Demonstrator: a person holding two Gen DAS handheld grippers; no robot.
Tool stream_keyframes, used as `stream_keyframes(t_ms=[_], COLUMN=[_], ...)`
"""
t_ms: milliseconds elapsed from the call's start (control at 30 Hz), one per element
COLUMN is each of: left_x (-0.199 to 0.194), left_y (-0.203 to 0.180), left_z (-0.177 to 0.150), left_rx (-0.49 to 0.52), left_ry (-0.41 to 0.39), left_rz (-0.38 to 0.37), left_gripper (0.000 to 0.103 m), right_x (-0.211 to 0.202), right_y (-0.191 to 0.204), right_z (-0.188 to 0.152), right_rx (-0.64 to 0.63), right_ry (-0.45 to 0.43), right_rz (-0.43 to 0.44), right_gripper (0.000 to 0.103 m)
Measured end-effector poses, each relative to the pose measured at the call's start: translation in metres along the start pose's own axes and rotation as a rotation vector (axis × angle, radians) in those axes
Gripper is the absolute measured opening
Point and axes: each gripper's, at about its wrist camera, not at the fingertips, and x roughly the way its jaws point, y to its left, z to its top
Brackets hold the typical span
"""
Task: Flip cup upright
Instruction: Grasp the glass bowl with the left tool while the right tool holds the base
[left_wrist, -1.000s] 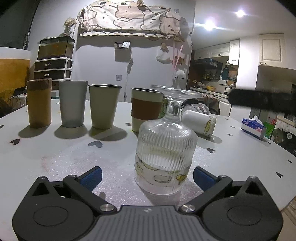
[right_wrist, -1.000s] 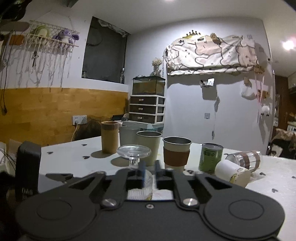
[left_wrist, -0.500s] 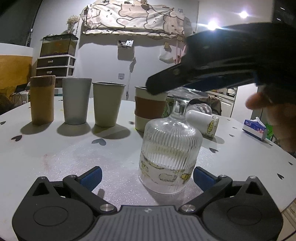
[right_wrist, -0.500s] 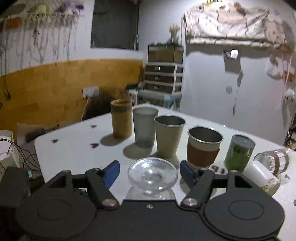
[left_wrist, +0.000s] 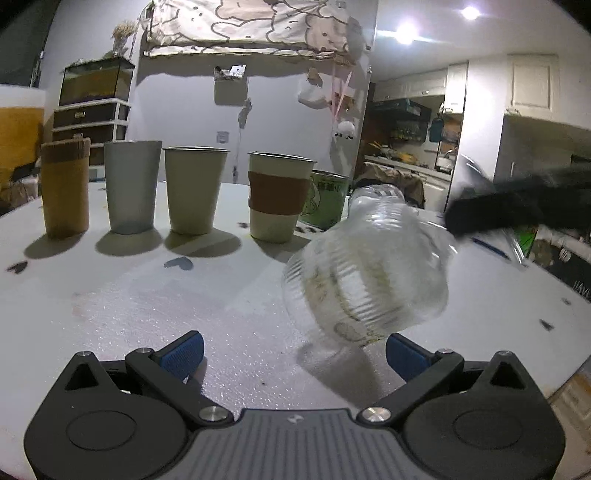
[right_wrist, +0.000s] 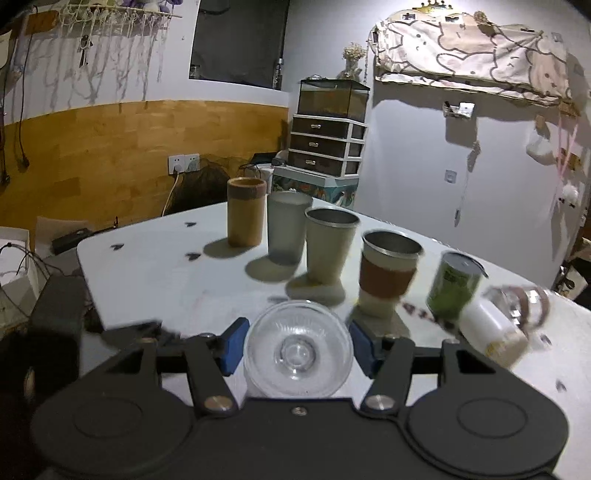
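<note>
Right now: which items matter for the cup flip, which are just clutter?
In play:
ribbed glass goblet, tilted
right gripper, around its foot
left gripper, open

Clutter:
four upright cups
green can
white cup, on its side

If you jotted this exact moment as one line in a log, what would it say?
glass cup: tilted, partly off table | right gripper: around its foot, contact unclear | left gripper: open, holding nothing | flip: unfinished
</note>
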Motion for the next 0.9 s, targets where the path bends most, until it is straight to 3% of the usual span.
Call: stream_keyframes(t_ms=[233, 367, 567, 700, 800, 900], left_x=[-0.004, -0.012, -0.002, 0.019, 0.035, 0.047], left_y=[0.003, 0.01, 0.012, 0.01, 0.011, 0.009], left_z=[0.001, 0.011, 0.035, 0.042, 0.041, 0.039], left_rx=[-0.002, -0.058, -0.249, -0.421, -0.55, -0.619], left_ry=[-0.006, -0.016, 0.039, 0.124, 0.208, 0.238], left_rz=[0.02, -0.021, -0.161, -0.248, -0.287, -0.284], left_gripper=[0.102, 0.101, 0.093, 0.092, 0.092, 0.092], right_x=[-0.011, -0.002, 0.001, 0.001, -0.001, -0.002], right_y=[-0.013, -0.025, -0.023, -0.023, -0.023, -0.022], right_z=[-0.049, -0.073, -0.088, -0.086, -0.089, -0.09], right_rx=[0.076, 0.155, 0.173, 0.167, 0.17, 0.166], right_ry=[0.069, 0.106, 0.093, 0.089, 0.087, 0.08], right_rz=[-0.052, -0.045, -0.055, -0.055, -0.051, -0.053], right_gripper=[0.06, 0.06, 0.06, 0.06, 0.06, 0.06])
